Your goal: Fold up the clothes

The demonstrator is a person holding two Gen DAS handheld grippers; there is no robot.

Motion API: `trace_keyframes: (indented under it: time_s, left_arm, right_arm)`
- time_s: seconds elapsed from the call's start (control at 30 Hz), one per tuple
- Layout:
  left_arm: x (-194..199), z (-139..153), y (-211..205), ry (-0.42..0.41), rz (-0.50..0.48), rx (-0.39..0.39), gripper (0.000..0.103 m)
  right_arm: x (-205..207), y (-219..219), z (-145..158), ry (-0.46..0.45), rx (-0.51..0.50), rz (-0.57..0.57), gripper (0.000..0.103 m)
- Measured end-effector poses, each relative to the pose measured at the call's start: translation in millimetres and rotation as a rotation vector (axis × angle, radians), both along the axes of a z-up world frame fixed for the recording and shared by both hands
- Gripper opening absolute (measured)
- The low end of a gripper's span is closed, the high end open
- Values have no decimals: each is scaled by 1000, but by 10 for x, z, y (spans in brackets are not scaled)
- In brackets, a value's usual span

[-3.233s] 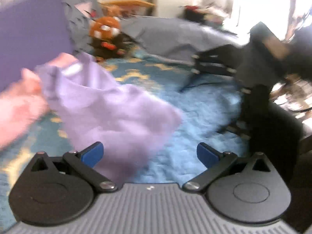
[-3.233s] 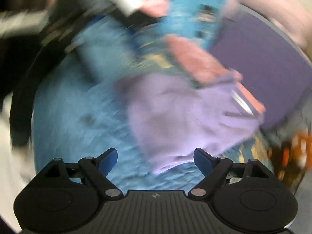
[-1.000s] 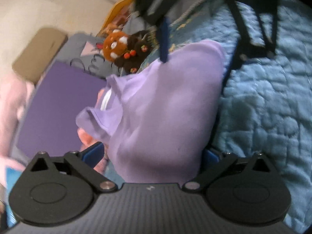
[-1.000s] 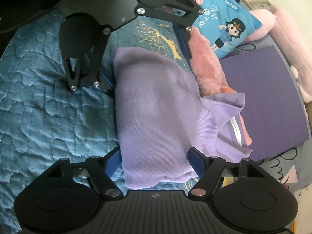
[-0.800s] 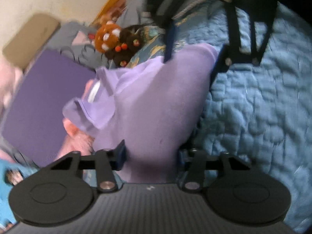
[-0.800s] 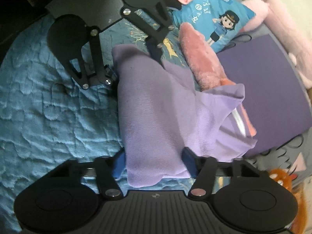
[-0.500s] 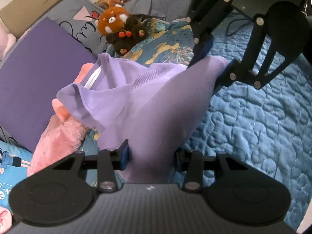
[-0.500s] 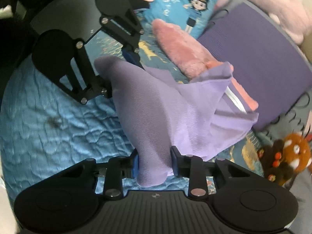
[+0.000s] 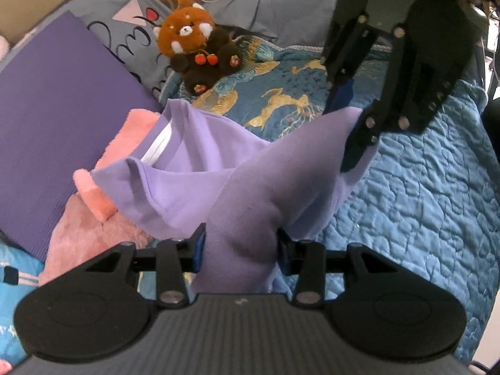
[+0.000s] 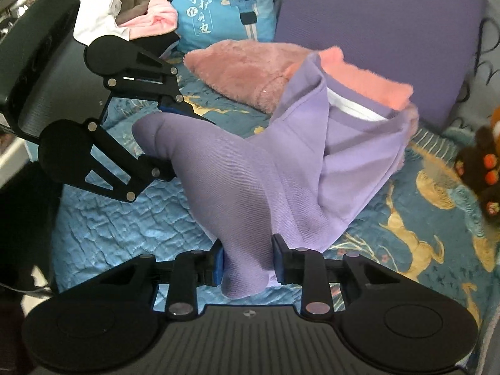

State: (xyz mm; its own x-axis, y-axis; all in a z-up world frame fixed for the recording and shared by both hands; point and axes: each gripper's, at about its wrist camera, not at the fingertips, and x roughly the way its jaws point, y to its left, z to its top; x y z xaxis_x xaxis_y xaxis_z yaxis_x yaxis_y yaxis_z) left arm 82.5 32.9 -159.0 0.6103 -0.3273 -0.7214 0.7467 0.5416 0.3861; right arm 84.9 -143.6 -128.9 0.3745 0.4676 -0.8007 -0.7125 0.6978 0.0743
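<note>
A lilac shirt (image 9: 218,168) with a white neck label hangs stretched between both grippers above a blue quilted bedspread (image 9: 415,193). My left gripper (image 9: 240,247) is shut on one bunched end of it. My right gripper (image 10: 248,264) is shut on the other end of the shirt (image 10: 250,181). Each gripper shows in the other's view, the right one (image 9: 347,125) at upper right and the left one (image 10: 168,137) at left. The shirt's collar end sags toward a pink fluffy garment (image 10: 243,72).
A purple cushion (image 9: 53,118), a red panda plush (image 9: 197,50) and a grey pillow (image 9: 281,9) lie at the bed's head. A blue cartoon pillow (image 10: 218,9) and a pile of white and pink clothes (image 10: 125,18) sit beyond the pink garment.
Both grippers closed on the lilac shirt's ends and lifted it off the bed. They have drawn apart, so the cloth now hangs stretched between them.
</note>
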Motion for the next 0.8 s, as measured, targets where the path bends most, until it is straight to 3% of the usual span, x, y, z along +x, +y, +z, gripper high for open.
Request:
trace_keyframes:
  time_s: [0.2,0.4,0.53,0.8]
  left_arm:
    - [404,154,-88,55,-32,25,48]
    - [377,136,-48,71,-29,18,46]
    - [75,72,34,67,-37,34,44]
    - [-684,35,169,118,-45,75,42]
  right_arm:
    - [523,-172,102,96,27,49,29]
    - [435,-130,118,51,-1,81,26]
    - [115,-33,54,37,-6,101,25]
    - [-482,219,15,101,-30,192,25]
